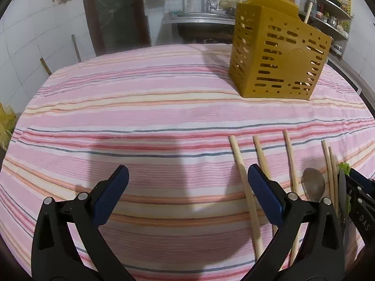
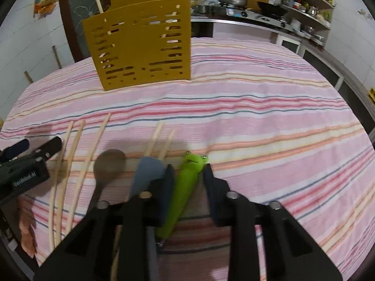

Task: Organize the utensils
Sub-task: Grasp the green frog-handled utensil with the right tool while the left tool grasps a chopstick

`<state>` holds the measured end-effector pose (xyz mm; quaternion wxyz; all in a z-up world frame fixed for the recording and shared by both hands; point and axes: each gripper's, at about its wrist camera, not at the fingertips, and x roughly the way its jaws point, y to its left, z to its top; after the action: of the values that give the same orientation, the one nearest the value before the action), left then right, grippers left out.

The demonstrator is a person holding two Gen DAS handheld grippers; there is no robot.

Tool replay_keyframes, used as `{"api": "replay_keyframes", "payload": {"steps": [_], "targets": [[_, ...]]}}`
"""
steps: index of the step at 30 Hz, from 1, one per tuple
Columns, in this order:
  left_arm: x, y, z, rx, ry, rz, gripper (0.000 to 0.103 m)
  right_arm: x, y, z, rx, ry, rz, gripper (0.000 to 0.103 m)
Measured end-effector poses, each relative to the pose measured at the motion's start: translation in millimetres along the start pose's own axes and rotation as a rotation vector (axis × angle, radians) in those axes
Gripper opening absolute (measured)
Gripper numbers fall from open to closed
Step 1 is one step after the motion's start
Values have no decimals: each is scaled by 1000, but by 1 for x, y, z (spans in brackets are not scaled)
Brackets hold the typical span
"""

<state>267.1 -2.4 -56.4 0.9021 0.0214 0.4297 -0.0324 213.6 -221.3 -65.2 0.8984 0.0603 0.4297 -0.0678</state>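
We see our right gripper [image 2: 187, 175] apparently pinching the green frog handle [image 2: 185, 187] at lower centre; chopsticks [image 2: 77, 164], spoon [image 2: 109, 164] crowd left. Left gripper [image 1: 187, 192] spread, empty.

You've got a perforated mustard-yellow plastic utensil caddy [image 2: 140, 42] standing upright at the far side, two wooden sticks in it. Near side — loose wooden chopsticks [image 1: 243, 175], a metal spoon [image 1: 313, 183], a grey spatula [image 2: 150, 171], a green frog-headed handle [image 2: 185, 187] — in a row, pointing towards the caddy.

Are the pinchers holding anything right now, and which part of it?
The right gripper has closed around the green frog-faced handle, just below the face. The left gripper is wide open over the cloth, holding nothing.
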Motion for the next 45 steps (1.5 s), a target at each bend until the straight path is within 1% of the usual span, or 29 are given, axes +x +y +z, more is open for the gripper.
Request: {"api": "replay_keyframes", "payload": {"steps": [3, 5, 9, 11, 14, 16, 17, 19, 20, 25, 28, 32, 36, 39, 42, 45], "targets": [[4, -1, -1, -16, 29, -21, 98, 5, -9, 7, 4, 9, 44, 25], [8, -1, -1, -27, 48, -27, 98, 8, -15, 13, -9, 12, 52, 25], [12, -4, 3, -27, 55, -23, 97, 16, -22, 24, -62, 31, 69, 25], [15, -8, 5, -23, 62, -23, 96, 19, -22, 29, -98, 26, 54, 25], [18, -17, 8, -11, 62, -19, 84, 23, -22, 38, -100, 29, 51, 25], [17, -22, 10, -10, 60, -32, 68, 25, -21, 41, -88, 31, 48, 25], [16, -24, 11, -13, 60, -43, 64, 26, -20, 41, -80, 28, 44, 26], [16, -28, 14, -19, 61, -62, 47, 28, -21, 43, -63, 25, 39, 26], [17, -29, 15, -24, 63, -67, 45, 29, -20, 43, -50, 25, 37, 26], [24, -33, 25, -54, 86, -80, 22, 32, -17, 45, -31, 20, 19, 26], [26, -29, 27, -68, 90, -96, 14, 29, -17, 42, -36, 5, 19, 25], [27, -28, 25, -60, 70, -89, 10, 27, -19, 41, -21, -19, 39, 25], [27, -32, 25, -28, 49, -73, 7, 24, -23, 44, -21, -48, 59, 25], [26, -28, 26, -41, 43, -95, 6, 20, -27, 44, -16, -76, 65, 25], [23, -24, 26, -53, 32, -111, 5, 10, -32, 45, 5, -125, 75, 24], [15, -26, 29, -43, -9, -121, 5, 1, -36, 46, 24, -170, 85, 24]]}}
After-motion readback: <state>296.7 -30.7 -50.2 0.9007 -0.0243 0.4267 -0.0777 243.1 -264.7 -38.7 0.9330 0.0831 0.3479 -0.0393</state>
